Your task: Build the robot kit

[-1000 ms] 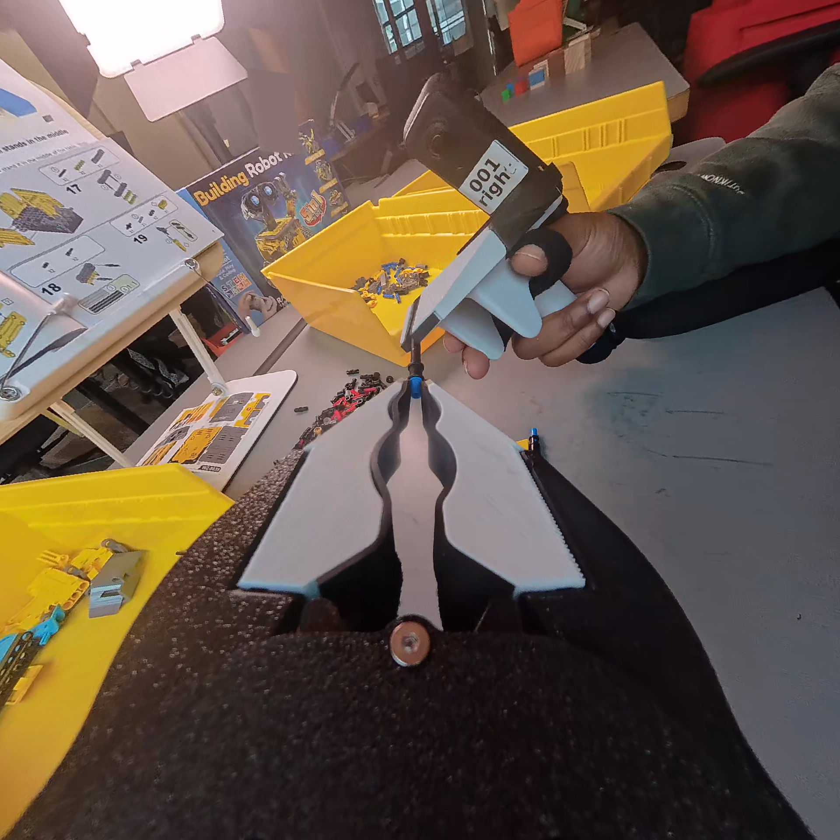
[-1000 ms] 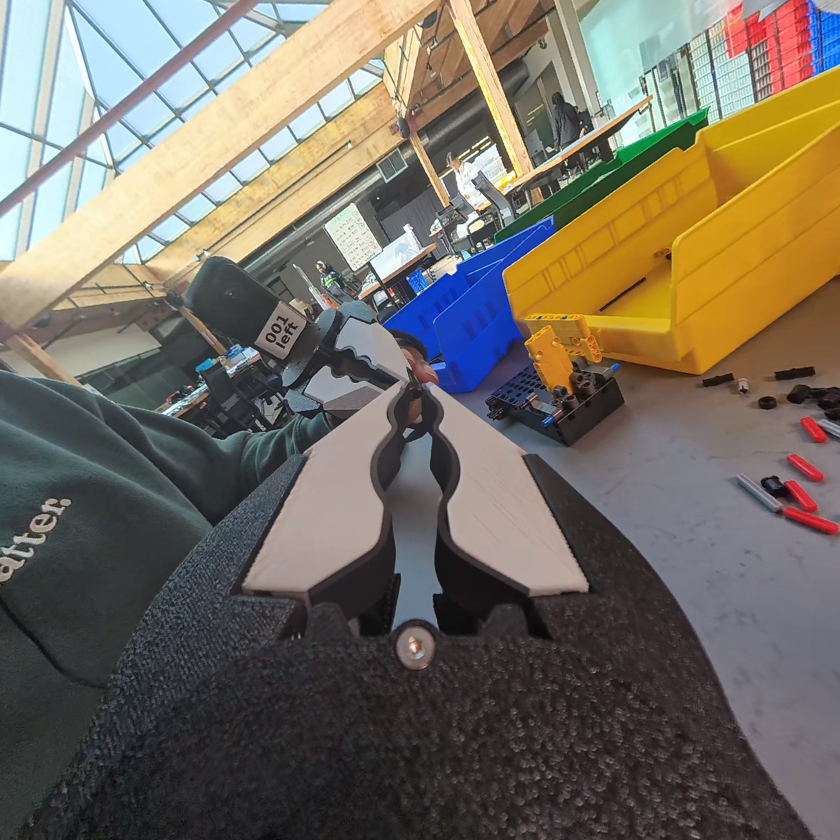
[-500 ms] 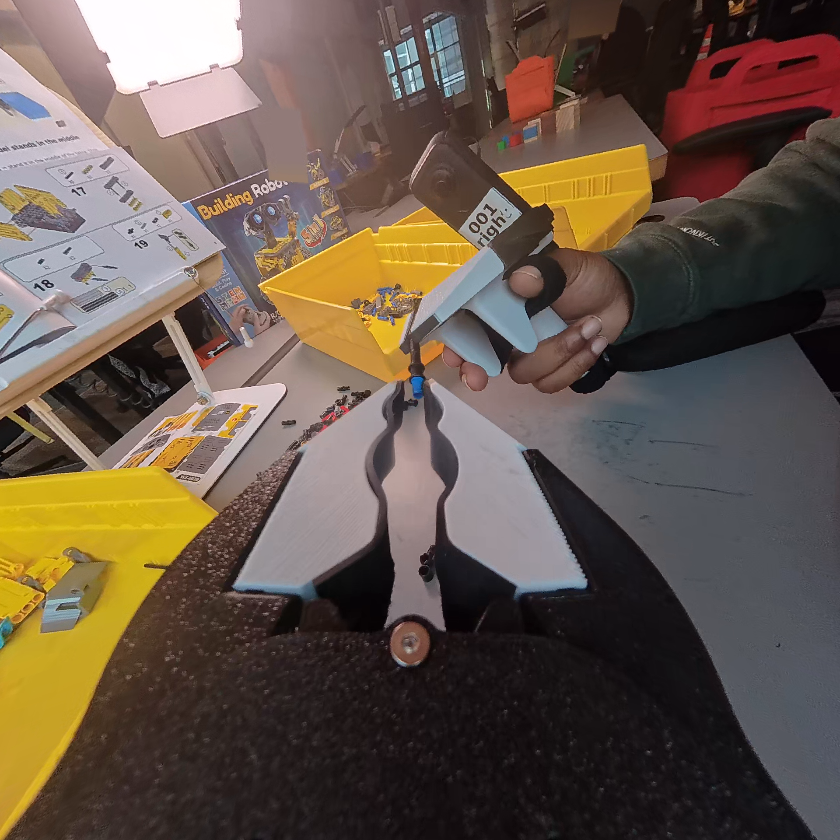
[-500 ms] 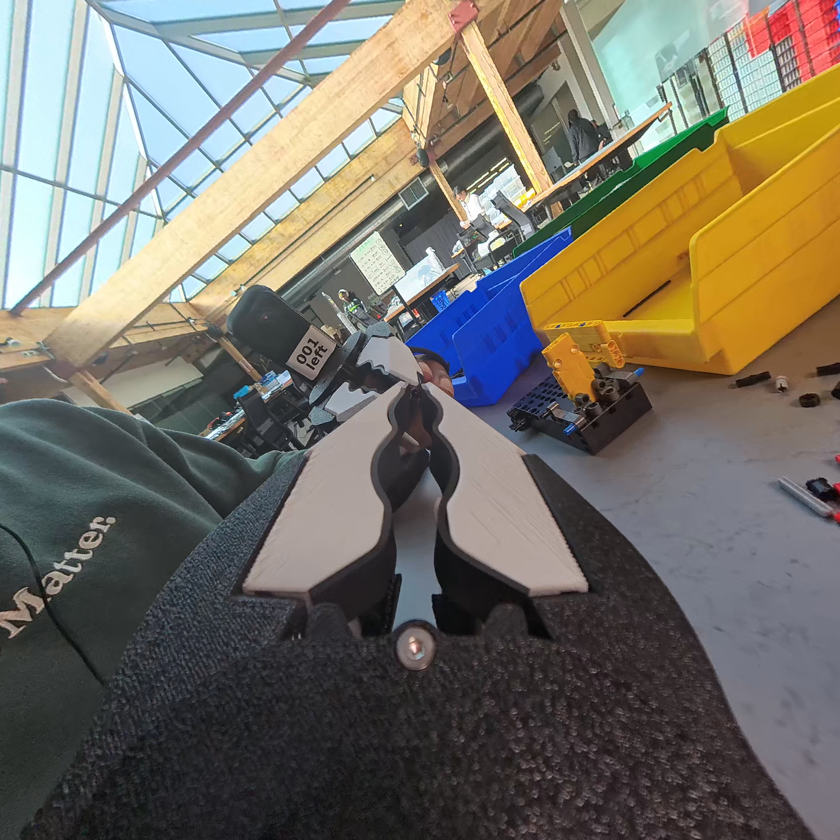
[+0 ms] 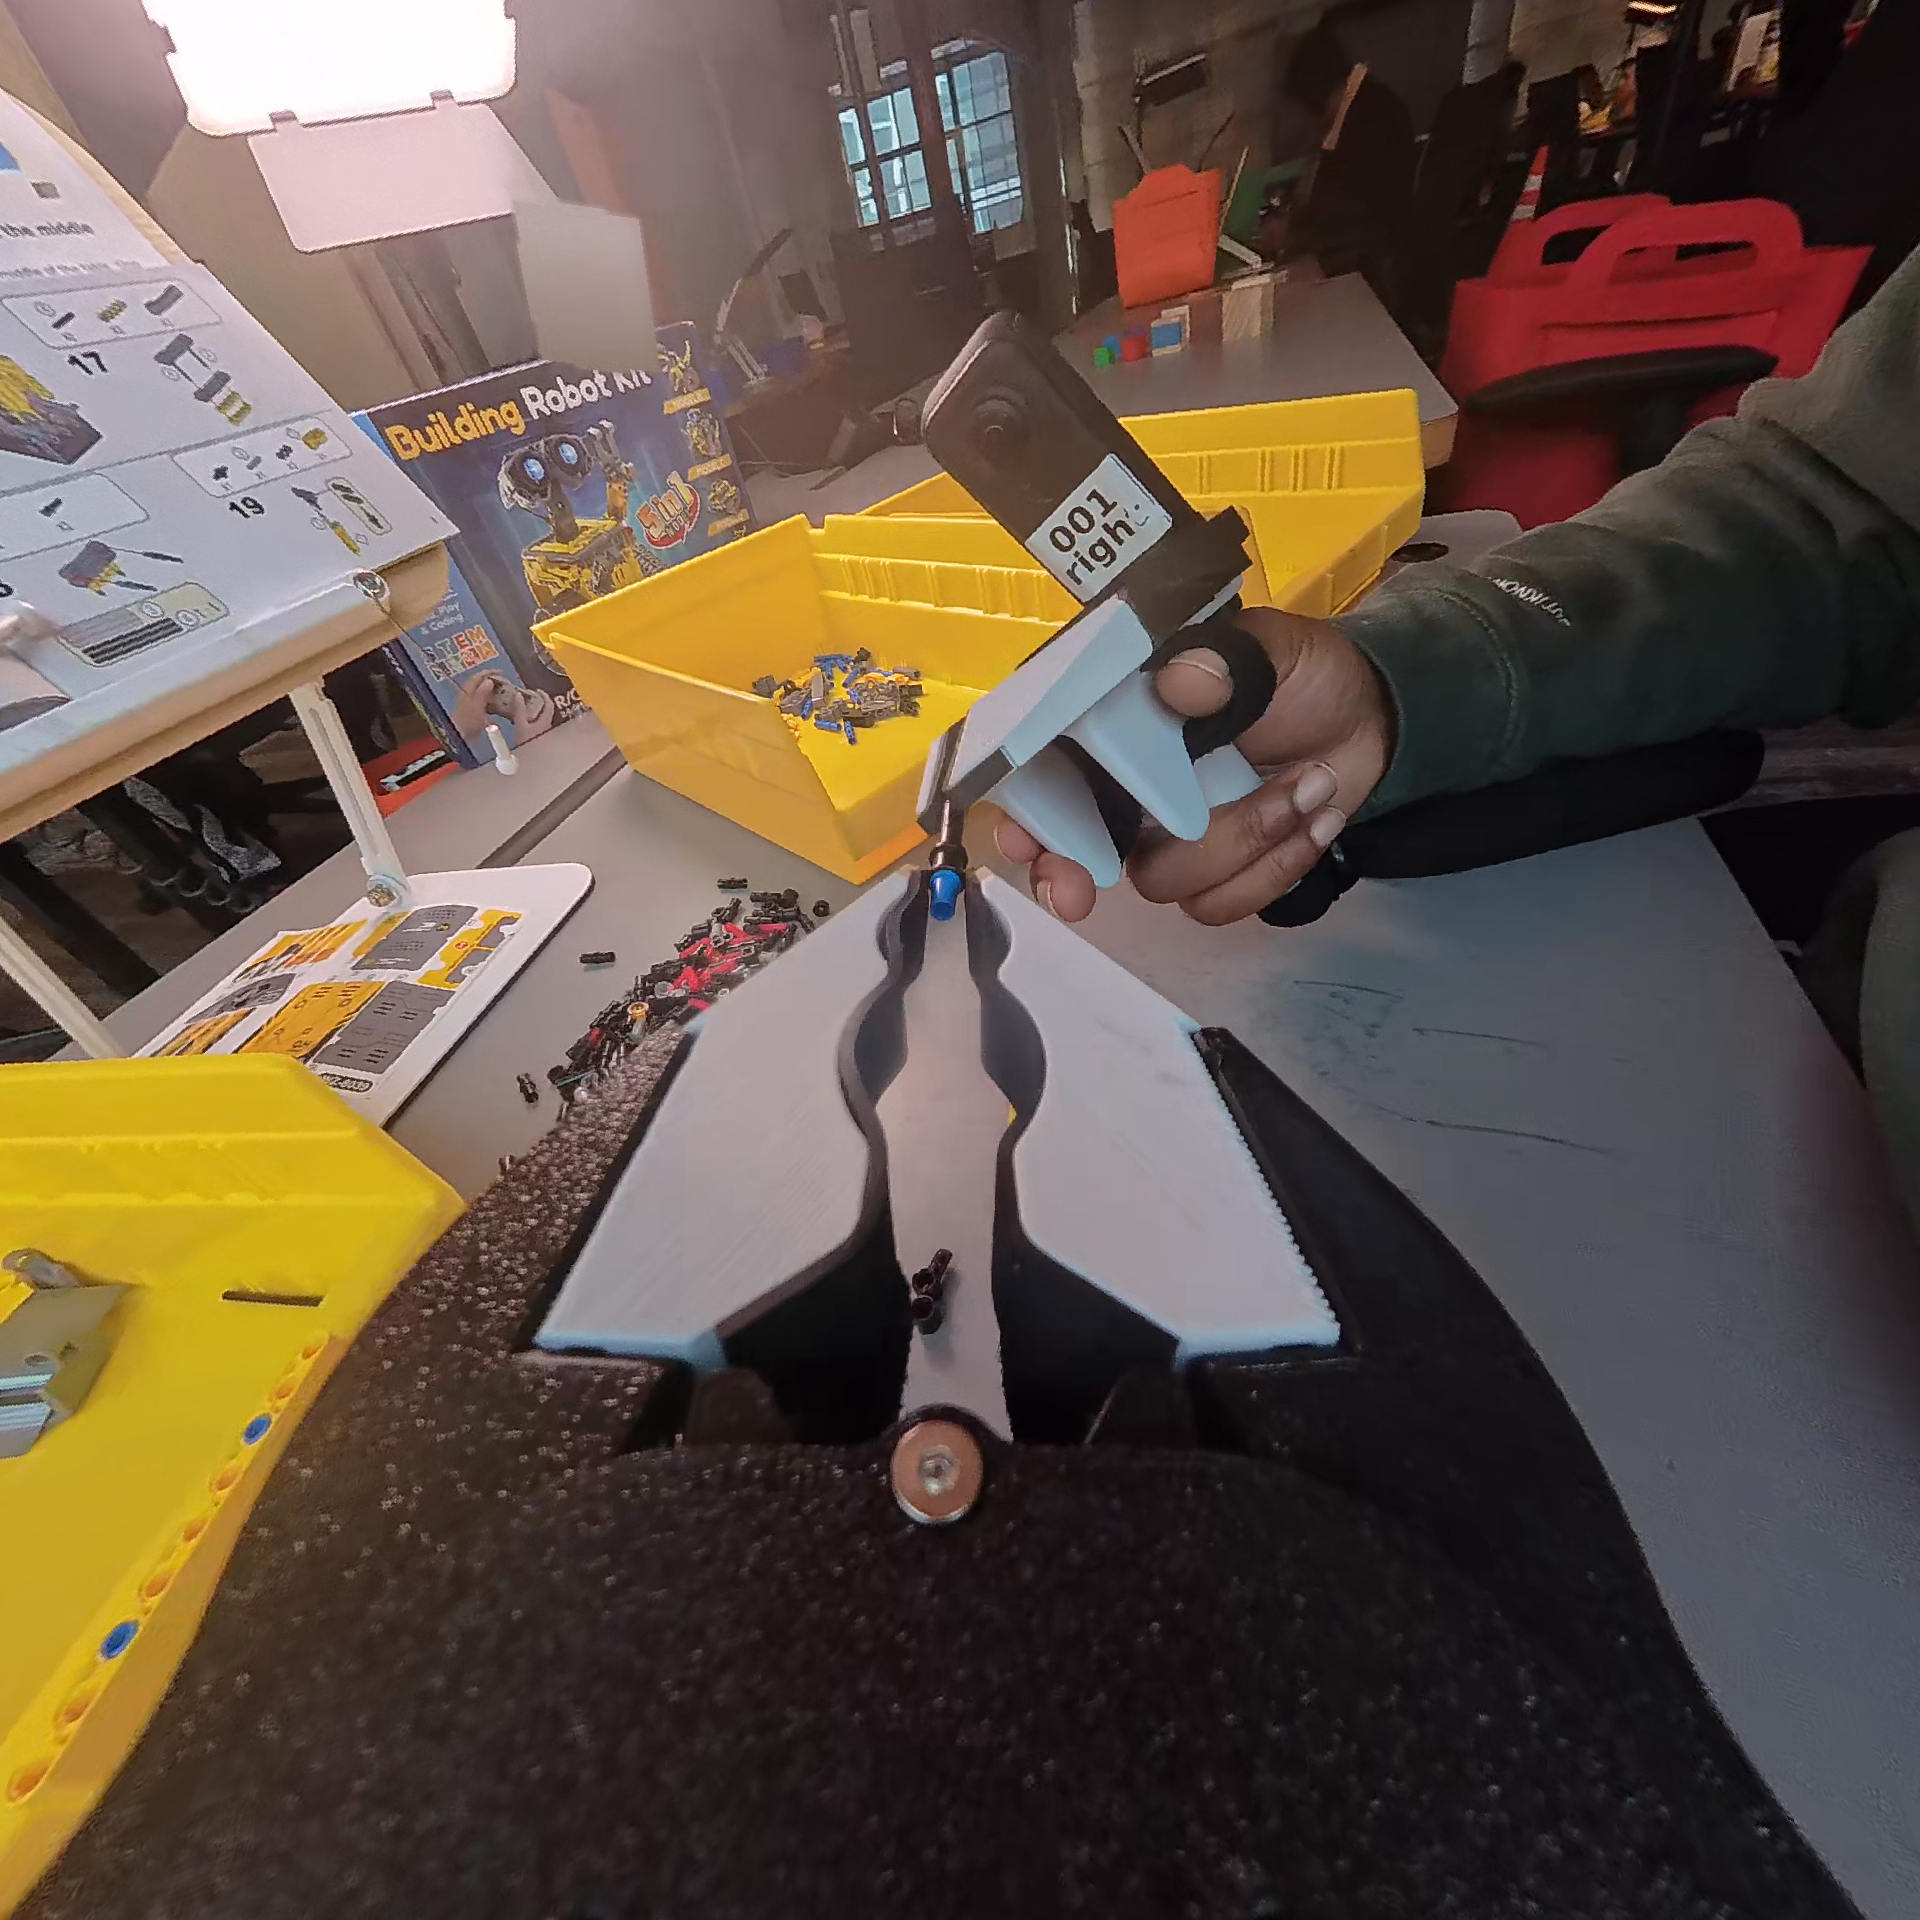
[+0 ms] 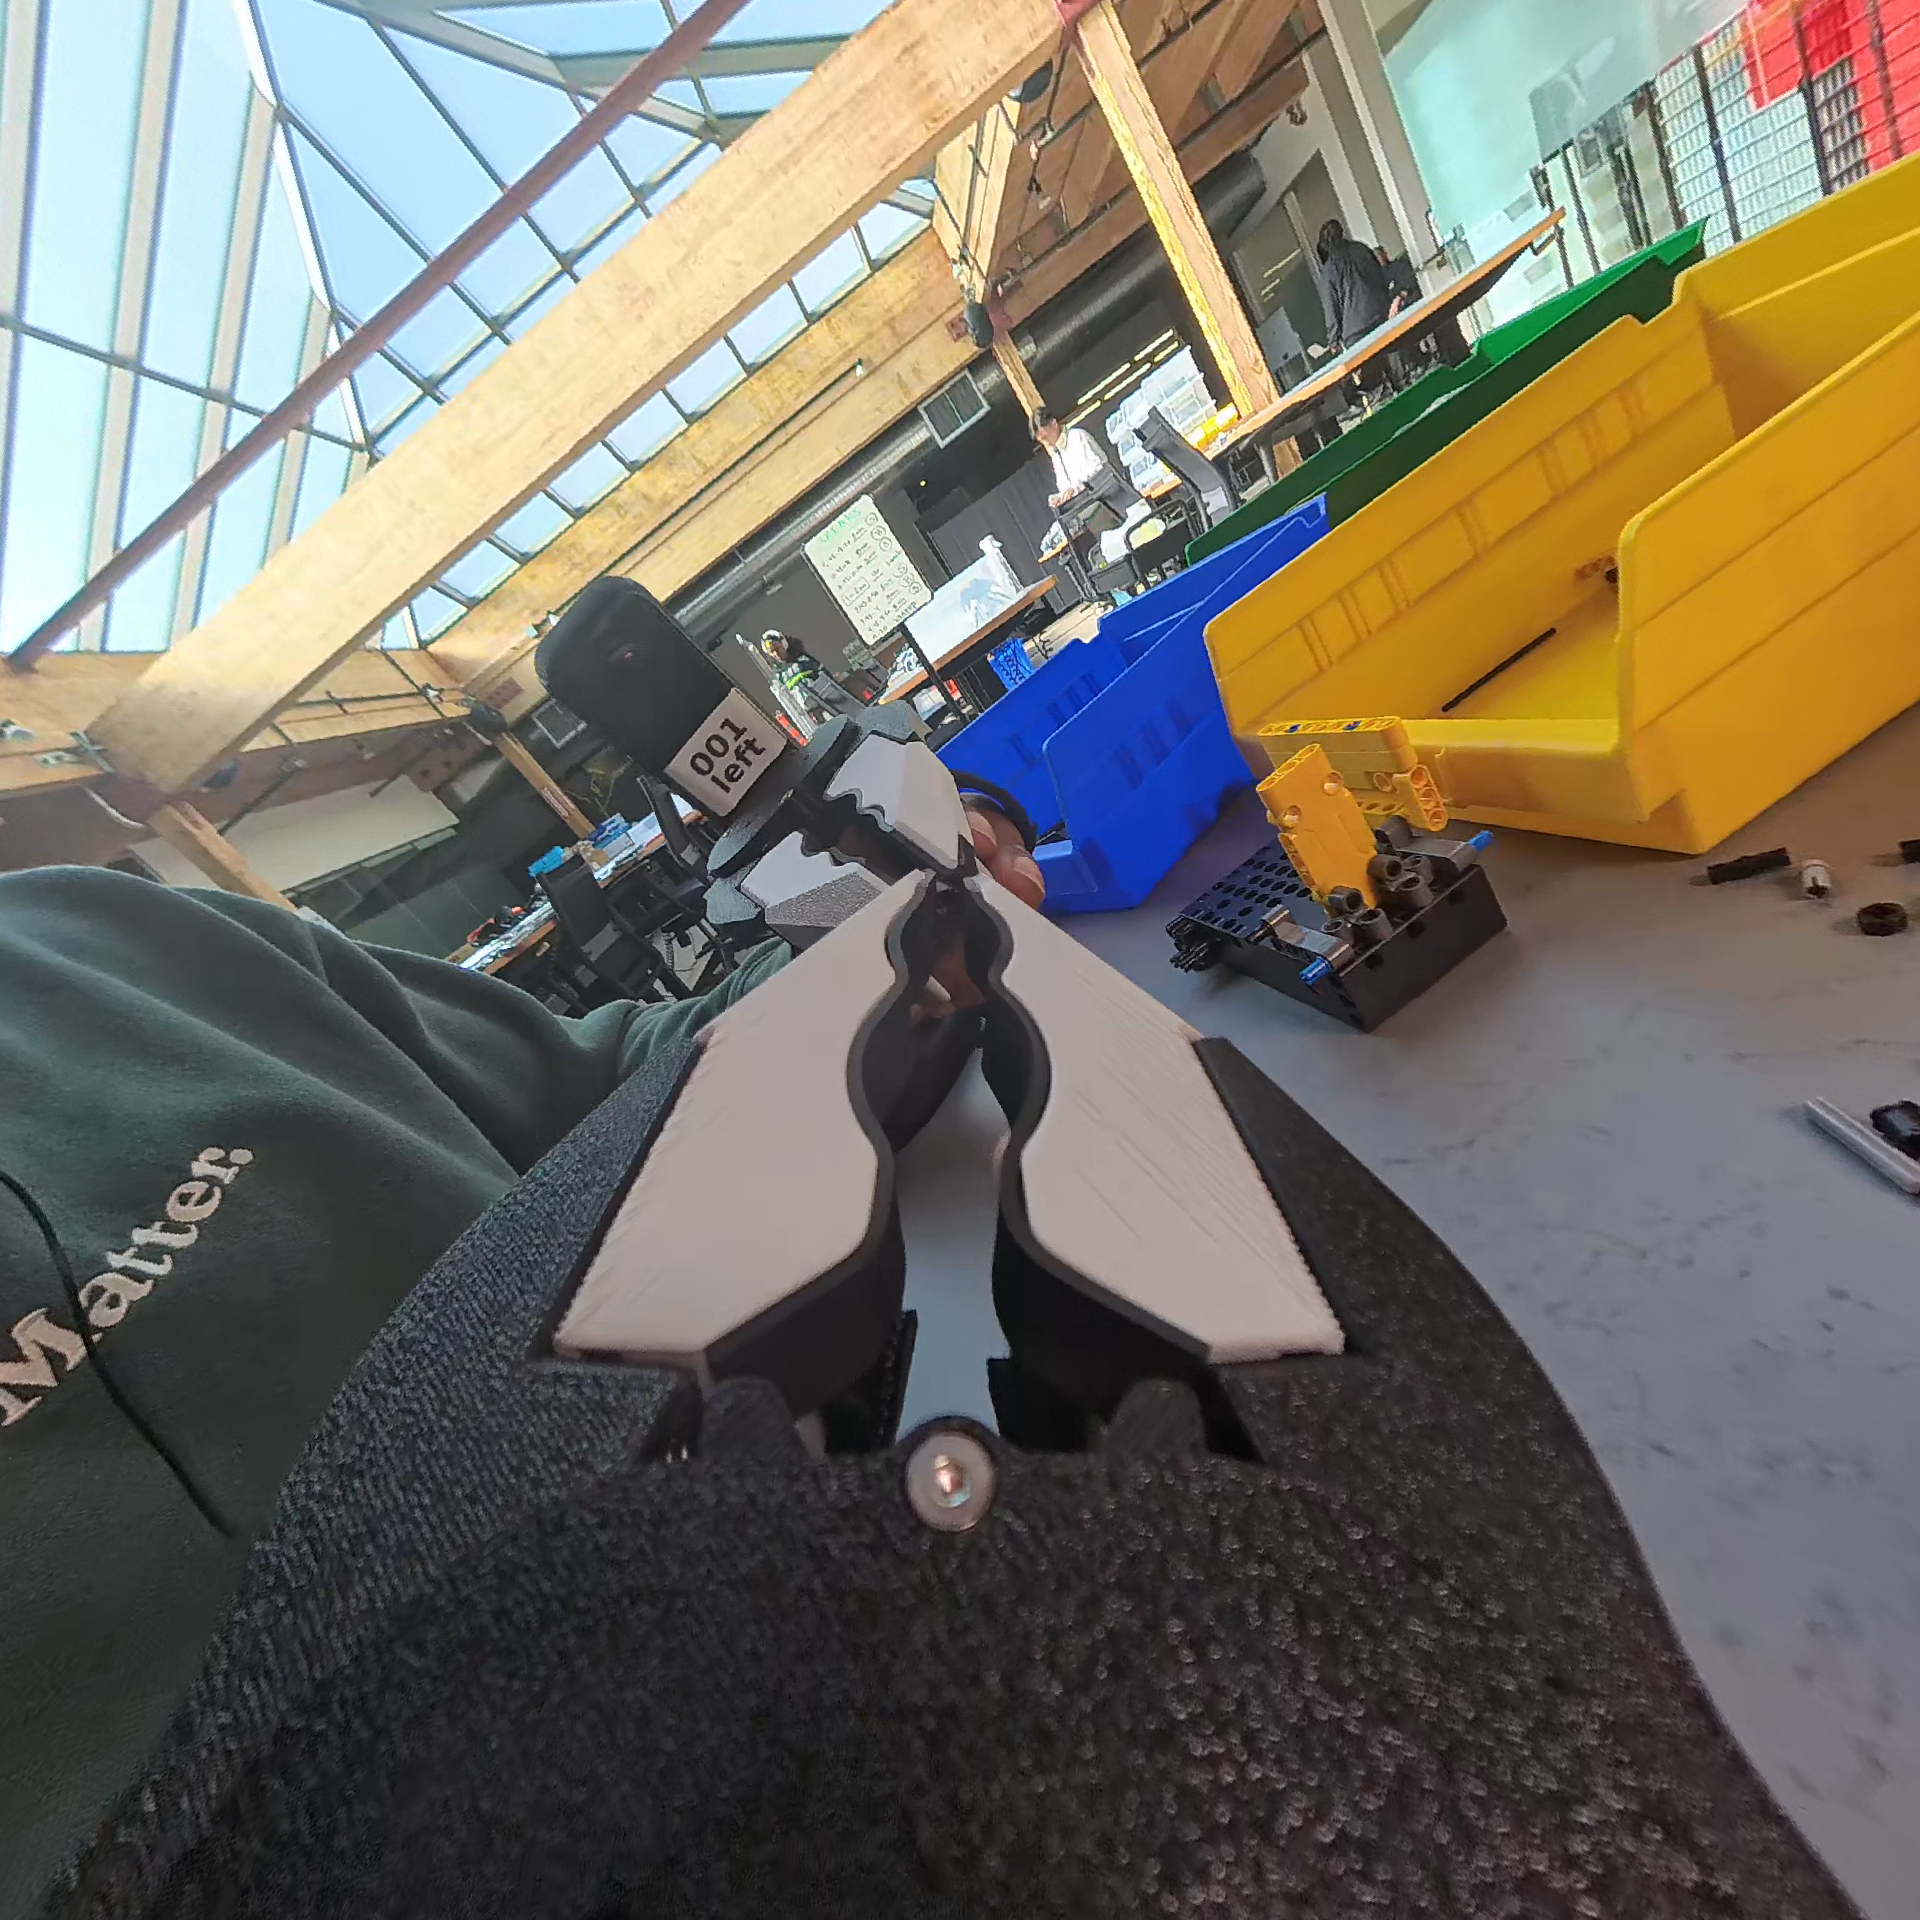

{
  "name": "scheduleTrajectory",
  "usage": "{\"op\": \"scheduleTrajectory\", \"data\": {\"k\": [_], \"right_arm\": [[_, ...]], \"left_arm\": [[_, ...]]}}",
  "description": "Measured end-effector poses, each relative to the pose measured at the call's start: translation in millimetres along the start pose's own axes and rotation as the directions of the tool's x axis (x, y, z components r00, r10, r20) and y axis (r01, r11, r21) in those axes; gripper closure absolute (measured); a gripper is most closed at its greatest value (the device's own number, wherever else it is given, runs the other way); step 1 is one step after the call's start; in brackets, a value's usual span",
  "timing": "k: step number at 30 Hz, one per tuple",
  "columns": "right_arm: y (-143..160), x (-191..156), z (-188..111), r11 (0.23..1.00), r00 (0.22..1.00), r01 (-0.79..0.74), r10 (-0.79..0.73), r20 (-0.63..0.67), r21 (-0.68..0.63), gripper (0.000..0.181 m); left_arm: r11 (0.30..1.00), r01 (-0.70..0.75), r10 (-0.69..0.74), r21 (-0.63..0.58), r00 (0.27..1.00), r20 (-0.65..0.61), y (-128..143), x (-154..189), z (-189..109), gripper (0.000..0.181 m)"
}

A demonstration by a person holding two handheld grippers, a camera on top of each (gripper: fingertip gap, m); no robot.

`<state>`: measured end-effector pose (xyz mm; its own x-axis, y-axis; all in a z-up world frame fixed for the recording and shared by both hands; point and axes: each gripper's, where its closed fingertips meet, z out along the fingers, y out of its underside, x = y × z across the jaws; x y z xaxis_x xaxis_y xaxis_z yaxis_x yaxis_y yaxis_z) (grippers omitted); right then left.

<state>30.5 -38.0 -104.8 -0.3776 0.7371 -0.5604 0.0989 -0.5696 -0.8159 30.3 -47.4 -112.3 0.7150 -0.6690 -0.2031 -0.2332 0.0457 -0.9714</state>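
Left wrist view: left gripper [image 5: 940, 899] fingers nearly closed, pinching blue pin [image 5: 941, 894]; right gripper [image 5: 948, 790] is gripping pin's far dark end, tips meeting for alignment above table [image 5: 1455, 1091].

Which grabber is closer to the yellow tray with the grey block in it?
Left. The yellow tray lies beside the left gripper body. The right gripper, pinching a blue-tipped pin, is farther off, past the left one's tips, by another yellow bin.
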Motion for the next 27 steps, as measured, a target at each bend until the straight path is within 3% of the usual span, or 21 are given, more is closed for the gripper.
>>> {"op": "scheduleTrajectory", "data": {"k": [10,16,18,21,24,27], "right_arm": [[12.7,-2.5,3.1,0.99,0.994,0.109,-0.111,-0.019,-0.085,0.177],[16.5,6.3,0.1,0.939,0.945,0.295,-0.314,-0.088,-0.176,0.171],[17.5,19.0,-3.5,0.883,0.892,0.391,-0.433,-0.128,-0.259,0.171],[31.6,46.8,-8.8,0.723,0.784,0.488,-0.609,-0.118,-0.489,0.17],[61.3,58.7,-8.6,0.553,0.764,0.474,-0.645,0.008,-0.685,0.165],[79.5,68.6,3.7,0.436,0.746,0.469,-0.661,0.08,-0.768,0.165]], "left_arm": [[0.998,0.052,-0.054,-0.024,0.995,-0.089,2.6,4.8,-6.3,0.176],[0.991,0.051,-0.06,-0.125,0.996,-0.065,23.6,-12.0,-18.2,0.176],[0.979,0.058,-0.073,-0.198,0.995,-0.066,40.1,-18.5,-24.5,0.176],[0.955,0.079,-0.102,-0.286,0.993,-0.064,64.1,-25.7,-31.9,0.176],[0.934,0.091,-0.123,-0.346,0.99,-0.072,79.7,-26.0,-34.9,0.176],[0.913,0.079,-0.122,-0.4,0.989,-0.083,91.4,-22.1,-35.0,0.176]]}}
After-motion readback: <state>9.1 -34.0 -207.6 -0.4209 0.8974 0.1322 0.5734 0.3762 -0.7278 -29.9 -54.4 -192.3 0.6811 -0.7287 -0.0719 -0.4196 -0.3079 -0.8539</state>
